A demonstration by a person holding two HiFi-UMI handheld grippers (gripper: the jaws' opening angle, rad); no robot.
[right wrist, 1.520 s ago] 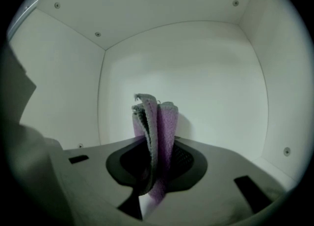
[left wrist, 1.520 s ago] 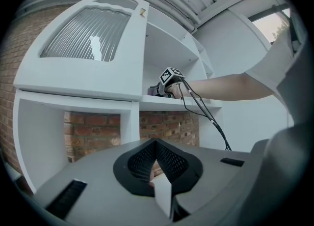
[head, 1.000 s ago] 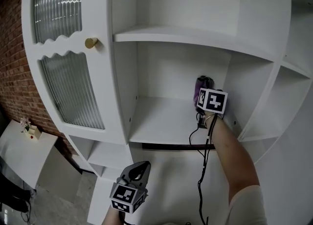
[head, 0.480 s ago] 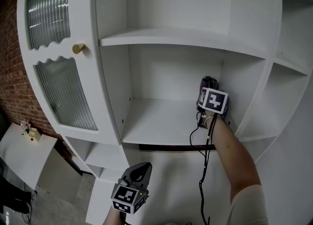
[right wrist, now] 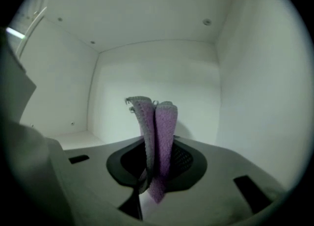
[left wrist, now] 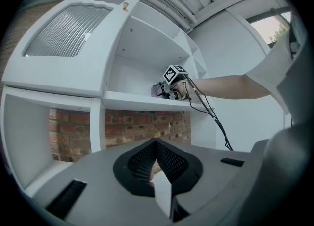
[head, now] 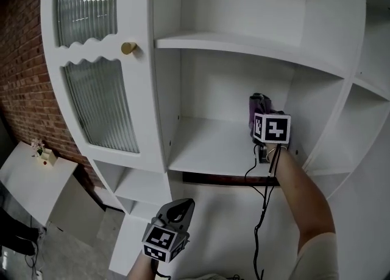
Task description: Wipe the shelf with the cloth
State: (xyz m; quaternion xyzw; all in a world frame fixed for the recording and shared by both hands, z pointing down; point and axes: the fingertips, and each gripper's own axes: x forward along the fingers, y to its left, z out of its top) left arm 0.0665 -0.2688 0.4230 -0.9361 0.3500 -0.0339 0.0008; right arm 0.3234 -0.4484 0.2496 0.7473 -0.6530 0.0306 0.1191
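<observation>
Toward the right rear corner of the shelf (head: 207,151), the right gripper (head: 259,114) reaches into the open compartment with its jaws clamped on the purple cloth (right wrist: 159,131). The cloth is folded double and sticks out past the jaws toward the back wall; whether it touches the board cannot be told. Well below the shelf's front edge, the left gripper (head: 177,210) hangs with its jaws closed together on nothing. A ribbed-glass door (head: 100,108) with a brass knob (head: 128,48) stands left of the compartment.

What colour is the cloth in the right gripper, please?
The cloth is purple with greyer edges, clearest in the right gripper view.
</observation>
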